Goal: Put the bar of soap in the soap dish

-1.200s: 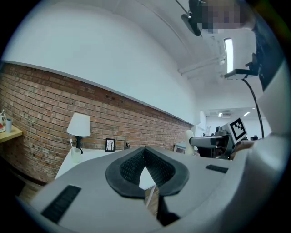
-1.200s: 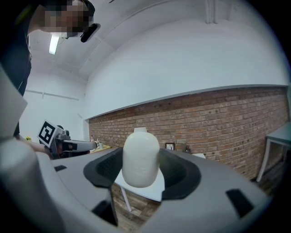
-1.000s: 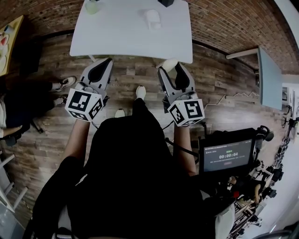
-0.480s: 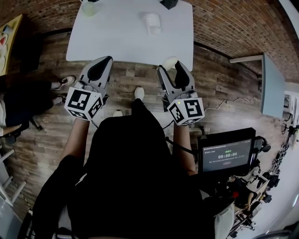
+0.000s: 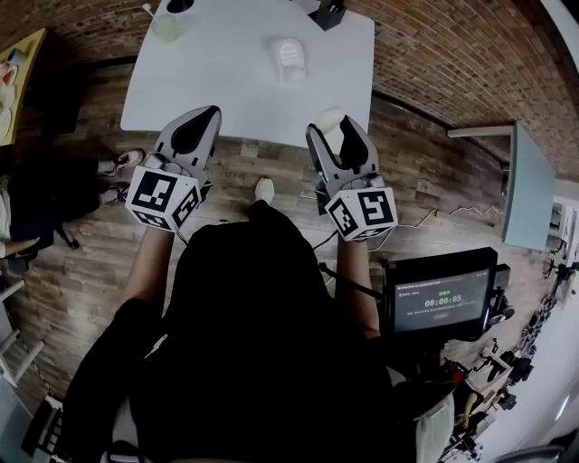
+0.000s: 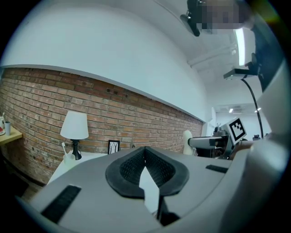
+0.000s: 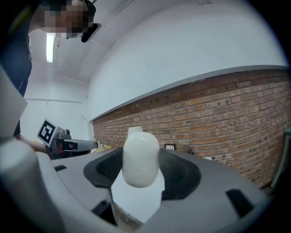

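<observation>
Right gripper: clenched on the bar of soap, gripping it from two opposite sides, with its rounded top clear above the jaws.
Left gripper: pressed together tip to tip, with nothing between; nearer the person than the soap dish and off to its left.
Bar of soap, place: held in the air over the near edge of the table, well short of the soap dish and a little to its right.
Soap dish: white, on the table top, apparently empty; detail too small to read.
Other items: cup beyond the soap dish to its left; dark block beyond the soap dish to its right.
Handling, judged: light, stiff, no visible give under the pads; smooth and rounded, so probably slippery and apt to squirt out under a hard squeeze or a tilt.
Hold, judged: across the middle of the two flatter sides, as now; moderate, steady pressure rather than more force.
Step in hand, judged: carrying towards the soap dish; placement not yet done.
Next move, judged: forward and slightly left to above the soap dish, then down until seated in its hollow, then jaws released.
Risk, judged: slipping during the reach, or nudging the light soap dish on landing.
</observation>
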A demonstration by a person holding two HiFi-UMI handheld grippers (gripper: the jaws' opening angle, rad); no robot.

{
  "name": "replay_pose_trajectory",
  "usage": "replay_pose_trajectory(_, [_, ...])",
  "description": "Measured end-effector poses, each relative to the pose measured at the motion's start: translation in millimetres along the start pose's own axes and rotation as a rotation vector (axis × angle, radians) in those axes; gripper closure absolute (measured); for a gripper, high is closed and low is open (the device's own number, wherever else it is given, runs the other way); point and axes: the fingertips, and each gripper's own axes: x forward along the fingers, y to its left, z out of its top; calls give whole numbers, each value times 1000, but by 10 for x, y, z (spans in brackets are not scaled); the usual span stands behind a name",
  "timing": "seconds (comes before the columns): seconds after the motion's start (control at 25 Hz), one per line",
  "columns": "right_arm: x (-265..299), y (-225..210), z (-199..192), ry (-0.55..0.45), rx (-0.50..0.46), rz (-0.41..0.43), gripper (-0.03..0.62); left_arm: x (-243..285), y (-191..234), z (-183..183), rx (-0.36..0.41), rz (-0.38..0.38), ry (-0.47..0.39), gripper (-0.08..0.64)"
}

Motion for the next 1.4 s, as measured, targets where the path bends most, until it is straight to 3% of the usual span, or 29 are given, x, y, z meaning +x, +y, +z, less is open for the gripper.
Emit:
replay_pose_trajectory(0.64, [272,-776,71,-3,21,75,336,773,-178,158,22,54,3,554])
replay_pose_trajectory(1.0, [317,-907,35,-6,29,112,337,828,-242,131,29,89,15,554])
replay_pose_trajectory(1.4, [325,-1018,21,-9,31,111,337,993,-290,148,42,71,15,554])
